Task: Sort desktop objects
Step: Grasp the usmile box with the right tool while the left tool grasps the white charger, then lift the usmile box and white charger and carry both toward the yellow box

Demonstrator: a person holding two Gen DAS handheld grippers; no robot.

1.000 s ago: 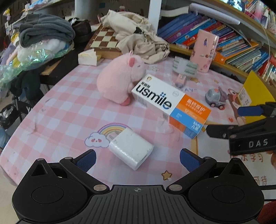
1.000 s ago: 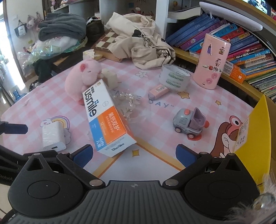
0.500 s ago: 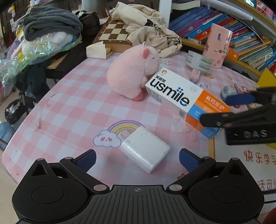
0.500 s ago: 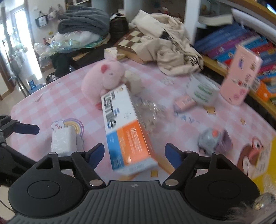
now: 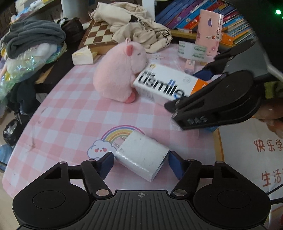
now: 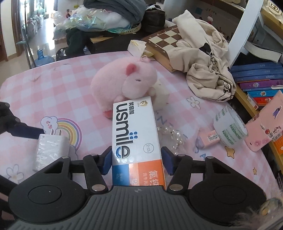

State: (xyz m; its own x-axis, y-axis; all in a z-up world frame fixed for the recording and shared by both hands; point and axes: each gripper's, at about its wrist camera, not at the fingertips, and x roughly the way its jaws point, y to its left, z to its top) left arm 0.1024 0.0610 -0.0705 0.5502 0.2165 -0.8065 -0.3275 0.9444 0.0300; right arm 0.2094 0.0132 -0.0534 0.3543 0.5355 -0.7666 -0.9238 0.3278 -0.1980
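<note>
**A lived-in home, likely a child's study corner**

The tabletop (image 6: 53, 92) wears a pink checked cover printed with a rainbow (image 6: 69, 129) and cartoon clouds. A pink plush pig (image 6: 123, 83) sits on it, near a chessboard (image 6: 168, 38) and a crumpled cream sweatshirt (image 6: 207, 70). Children's books (image 5: 194, 16) crowd a shelf beside it, folded laundry (image 5: 33, 37) is heaped behind, and a water jug (image 6: 41, 57) stands on the polished floor.

White charger (image 5: 141, 157) lies flat at 6 o'clock, prongs toward the rainbow print. White-orange usmile box (image 6: 136, 141) lies lengthwise, far end touching pink plush (image 6: 122, 85) at 12.
</note>
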